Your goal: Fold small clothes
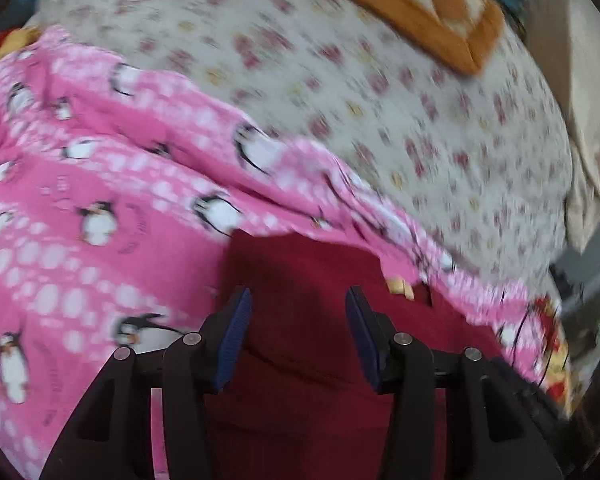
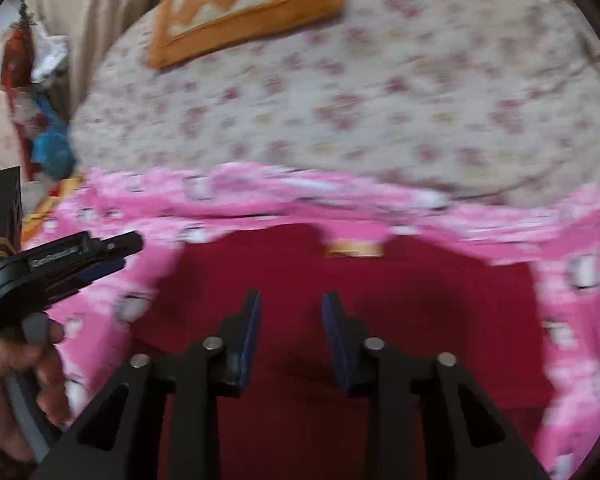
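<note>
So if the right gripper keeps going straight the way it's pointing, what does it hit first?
Most likely the dark red garment: the right gripper points down at it with open, empty jaws. Motion blur leaves the gap unclear.

Motion blur smears the floral bedsheet [image 2: 340,112] and the penguins on the pink blanket [image 2: 572,280]. The dark red garment [image 1: 300,280] runs off the bottom edge, its shape unreadable. The orange cushion [image 1: 420,0] is cropped at top.

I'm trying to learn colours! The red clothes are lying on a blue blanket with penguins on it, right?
Not quite. The blanket with penguins is pink, not blue; the left wrist view shows its penguins most clearly. The rest is right: the red clothes do lie on it.
</note>
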Action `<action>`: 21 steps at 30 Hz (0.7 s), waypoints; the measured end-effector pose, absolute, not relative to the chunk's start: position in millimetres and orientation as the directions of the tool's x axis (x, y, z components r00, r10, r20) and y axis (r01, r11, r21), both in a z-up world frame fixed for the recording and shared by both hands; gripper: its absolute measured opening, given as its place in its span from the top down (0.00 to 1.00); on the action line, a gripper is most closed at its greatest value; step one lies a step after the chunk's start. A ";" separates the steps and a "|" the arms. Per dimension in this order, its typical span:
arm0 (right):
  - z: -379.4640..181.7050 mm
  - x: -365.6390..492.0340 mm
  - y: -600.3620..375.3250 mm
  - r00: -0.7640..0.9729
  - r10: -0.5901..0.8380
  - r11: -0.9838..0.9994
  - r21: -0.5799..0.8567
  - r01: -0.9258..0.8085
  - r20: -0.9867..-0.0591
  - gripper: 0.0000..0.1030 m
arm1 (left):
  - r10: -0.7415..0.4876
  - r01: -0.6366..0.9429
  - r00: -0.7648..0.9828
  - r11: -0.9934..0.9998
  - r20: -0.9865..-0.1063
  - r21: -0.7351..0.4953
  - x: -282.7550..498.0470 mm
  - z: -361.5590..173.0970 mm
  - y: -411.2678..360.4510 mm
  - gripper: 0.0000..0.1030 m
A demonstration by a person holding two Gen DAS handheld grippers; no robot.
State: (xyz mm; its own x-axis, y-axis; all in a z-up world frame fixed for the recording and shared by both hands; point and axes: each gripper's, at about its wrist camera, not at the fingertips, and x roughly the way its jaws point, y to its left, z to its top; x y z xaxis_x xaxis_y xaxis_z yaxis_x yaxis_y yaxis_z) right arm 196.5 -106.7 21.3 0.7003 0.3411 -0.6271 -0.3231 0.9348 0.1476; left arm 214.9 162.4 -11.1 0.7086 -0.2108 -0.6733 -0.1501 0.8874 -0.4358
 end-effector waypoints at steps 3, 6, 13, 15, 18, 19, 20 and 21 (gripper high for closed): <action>6.9 198.1 -144.2 0.714 0.264 0.961 0.114 -0.252 -0.649 0.83 | -0.216 -0.132 0.659 0.910 -0.721 -0.393 223.5 -24.0 147.1 0.83; -35.8 209.3 -174.8 0.632 0.232 0.972 0.148 -0.184 -0.740 0.83 | -0.195 -0.140 0.575 0.933 -0.794 -0.331 232.1 -47.7 139.8 0.83; -32.2 216.3 -188.6 0.607 0.297 0.955 0.233 -0.184 -0.737 0.84 | -0.113 -0.161 0.601 0.952 -0.791 -0.259 226.2 -40.8 136.7 0.87; -17.2 211.3 -182.1 0.666 0.260 0.965 0.187 -0.182 -0.699 0.84 | -0.073 -0.177 0.674 0.950 -0.735 -0.257 220.1 -21.9 138.4 0.87; 6.5 221.2 -172.2 0.754 0.188 0.982 0.108 -0.154 -0.629 0.84 | -0.074 -0.126 0.745 0.960 -0.663 -0.250 229.6 -3.5 126.3 0.85; 11.5 231.2 -168.3 0.765 0.171 0.985 0.096 -0.142 -0.622 0.83 | -0.069 -0.113 0.737 0.968 -0.672 -0.224 237.8 -5.9 117.4 0.84; 12.4 240.3 -167.3 0.766 0.164 0.986 0.097 -0.133 -0.621 0.83 | -0.071 -0.105 0.722 0.972 -0.688 -0.211 245.8 -11.1 111.2 0.84; 9.9 250.6 -165.3 0.761 0.160 0.987 0.095 -0.129 -0.629 0.83 | -0.075 -0.098 0.695 0.975 -0.715 -0.198 256.0 -20.2 105.9 0.84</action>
